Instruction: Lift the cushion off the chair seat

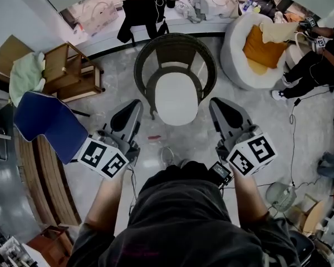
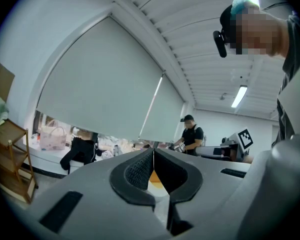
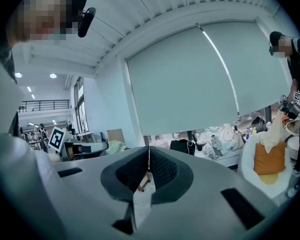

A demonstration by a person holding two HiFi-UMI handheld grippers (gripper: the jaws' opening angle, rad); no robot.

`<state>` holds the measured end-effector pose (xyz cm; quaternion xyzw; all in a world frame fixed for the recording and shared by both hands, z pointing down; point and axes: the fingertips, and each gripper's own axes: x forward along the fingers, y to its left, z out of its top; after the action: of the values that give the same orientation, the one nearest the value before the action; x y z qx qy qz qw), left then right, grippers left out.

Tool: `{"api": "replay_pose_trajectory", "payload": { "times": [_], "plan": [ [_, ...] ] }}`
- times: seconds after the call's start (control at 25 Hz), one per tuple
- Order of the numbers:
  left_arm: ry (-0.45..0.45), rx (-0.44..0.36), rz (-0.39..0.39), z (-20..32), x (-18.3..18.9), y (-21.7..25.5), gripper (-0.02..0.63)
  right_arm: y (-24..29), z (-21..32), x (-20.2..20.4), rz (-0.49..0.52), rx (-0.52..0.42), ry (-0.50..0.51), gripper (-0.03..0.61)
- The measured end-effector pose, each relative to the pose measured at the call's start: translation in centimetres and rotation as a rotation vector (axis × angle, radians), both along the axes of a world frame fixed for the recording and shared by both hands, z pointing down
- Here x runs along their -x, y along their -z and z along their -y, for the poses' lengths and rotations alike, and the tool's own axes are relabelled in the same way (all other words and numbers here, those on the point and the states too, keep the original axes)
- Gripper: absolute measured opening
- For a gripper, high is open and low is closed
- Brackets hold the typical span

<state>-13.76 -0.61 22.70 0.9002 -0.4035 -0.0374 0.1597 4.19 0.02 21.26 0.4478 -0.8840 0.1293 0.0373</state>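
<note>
A round white cushion [image 1: 177, 98] lies on the seat of a dark wicker chair [image 1: 175, 49] in the middle of the head view. My left gripper [image 1: 136, 104] hovers just left of the seat's front edge, its jaws shut and empty. My right gripper [image 1: 215, 102] hovers just right of the seat, also shut with nothing in it. Neither touches the cushion or the chair. In the left gripper view the left gripper [image 2: 153, 152] points level at a window blind, pads pressed together. The right gripper [image 3: 149, 149] in its own view also has its pads pressed together.
A blue folded mat [image 1: 44, 121] and a wooden rack [image 1: 67, 71] stand at the left. A white round armchair [image 1: 234, 49] with an orange cushion [image 1: 261, 48] sits at the right, a seated person [image 1: 314, 65] beside it. A small red object [image 1: 154, 138] lies on the floor.
</note>
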Motion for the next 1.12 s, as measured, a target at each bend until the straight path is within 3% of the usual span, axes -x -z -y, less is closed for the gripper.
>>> {"api": "replay_pose_trajectory", "payload": {
  "times": [0.44, 0.64, 1.12],
  "plan": [
    [0.008, 0.117, 0.023, 4.4, -0.4, -8.1, 0.011, -9.3, 4.9, -1.0, -0.054, 0.126, -0.028, 0.014],
    [0.024, 0.203, 0.032, 6.5, -0.7, -14.2, 0.011, -16.5, 7.3, -2.4, -0.119, 0.231, -0.041, 0.014],
    [0.016, 0.363, 0.064, 11.2, -2.9, -31.7, 0.019, -34.6, 12.1, -4.8, -0.120, 0.436, -0.054, 0.015]
  ]
}}
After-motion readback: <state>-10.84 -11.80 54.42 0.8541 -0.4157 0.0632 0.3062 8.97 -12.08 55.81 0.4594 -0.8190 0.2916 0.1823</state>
